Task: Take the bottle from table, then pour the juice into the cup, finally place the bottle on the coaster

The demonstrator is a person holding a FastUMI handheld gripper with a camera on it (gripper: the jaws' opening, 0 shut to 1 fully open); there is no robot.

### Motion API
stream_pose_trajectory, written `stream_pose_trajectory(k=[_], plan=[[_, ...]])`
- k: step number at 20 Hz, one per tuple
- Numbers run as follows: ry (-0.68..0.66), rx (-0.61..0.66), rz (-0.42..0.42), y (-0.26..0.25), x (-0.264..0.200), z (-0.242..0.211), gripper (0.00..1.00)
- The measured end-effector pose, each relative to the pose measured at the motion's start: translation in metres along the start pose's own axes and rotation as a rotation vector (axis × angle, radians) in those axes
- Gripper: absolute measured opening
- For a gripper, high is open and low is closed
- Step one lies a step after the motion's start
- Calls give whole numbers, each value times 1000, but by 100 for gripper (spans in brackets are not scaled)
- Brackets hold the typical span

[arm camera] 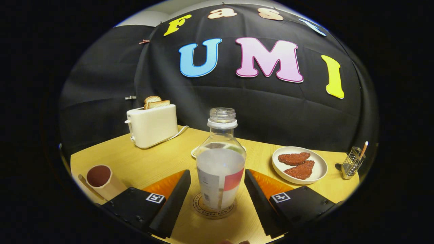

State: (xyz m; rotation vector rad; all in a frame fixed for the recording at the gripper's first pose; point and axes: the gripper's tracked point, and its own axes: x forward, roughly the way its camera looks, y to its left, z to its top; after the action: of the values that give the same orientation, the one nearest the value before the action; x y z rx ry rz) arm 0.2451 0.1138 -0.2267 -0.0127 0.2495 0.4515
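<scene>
A clear uncapped bottle point(220, 162) with pale liquid and a label stands upright on a round printed coaster point(213, 208) on the wooden table point(149, 162). It sits between my two fingers, and a gap shows on each side of it. My gripper point(217, 189) is open; neither finger touches the bottle. The cup point(101, 180), a beige tumbler with a dark red inside, stands left of the left finger near the table's edge.
A cream toaster point(152, 124) with two bread slices stands at the back left, its cord trailing on the table. A white plate point(317, 174) with two reddish-brown pieces lies at the right. A wire holder point(352, 162) stands further right. A small white dish point(194, 152) peeks from behind the bottle.
</scene>
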Motion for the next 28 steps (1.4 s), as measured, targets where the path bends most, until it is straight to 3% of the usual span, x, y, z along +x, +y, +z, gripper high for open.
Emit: stream_pose_trajectory(k=[5,12,19,28], plan=[[-16,4,-18,-11,-46,26,98],[-93,18,-66,-40,-152,91,98],[-195,-17,-252,-95,-267,155,97],[-227,144,-499,-82,-370,151,97]])
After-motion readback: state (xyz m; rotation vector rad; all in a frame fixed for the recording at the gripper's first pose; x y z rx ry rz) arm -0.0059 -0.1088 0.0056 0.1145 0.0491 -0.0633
